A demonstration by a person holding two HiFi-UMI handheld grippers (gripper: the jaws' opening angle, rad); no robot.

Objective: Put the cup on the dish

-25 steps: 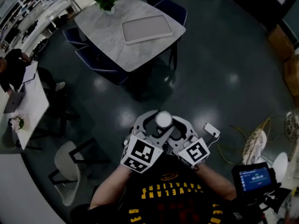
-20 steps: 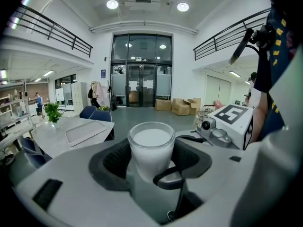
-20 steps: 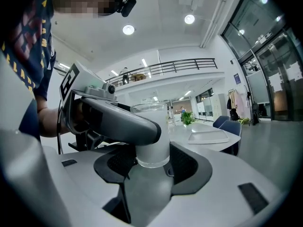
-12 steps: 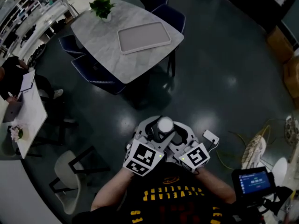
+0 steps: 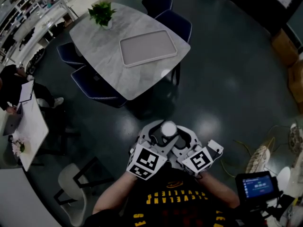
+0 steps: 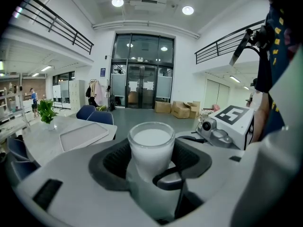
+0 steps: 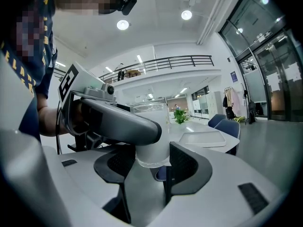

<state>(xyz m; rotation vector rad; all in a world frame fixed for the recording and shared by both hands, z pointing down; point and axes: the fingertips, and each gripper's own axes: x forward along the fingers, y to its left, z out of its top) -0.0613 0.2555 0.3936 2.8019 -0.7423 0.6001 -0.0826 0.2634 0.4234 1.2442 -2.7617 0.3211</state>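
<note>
A white cup (image 5: 168, 128) is held in front of the person's chest, high above the dark floor. In the head view both grippers close round it from either side: my left gripper (image 5: 162, 130) and my right gripper (image 5: 175, 132), marker cubes side by side. In the left gripper view the cup (image 6: 151, 148) stands upright between the dark pads, touching both. In the right gripper view the cup (image 7: 152, 136) sits between that gripper's pads (image 7: 187, 167), with a finger of the left gripper (image 7: 118, 119) crossing in front. No dish shows in any view.
A marble table (image 5: 102, 37) stands ahead with a grey tray (image 5: 148, 48) and a potted plant (image 5: 102, 13) on it, dark blue chairs (image 5: 175, 22) around. A white chair (image 5: 71, 195) is at lower left, a screen device (image 5: 257, 186) and cables at lower right.
The table with the tray has drifted lower and nearer in the head view. Both grippers keep the same hold on the cup.
</note>
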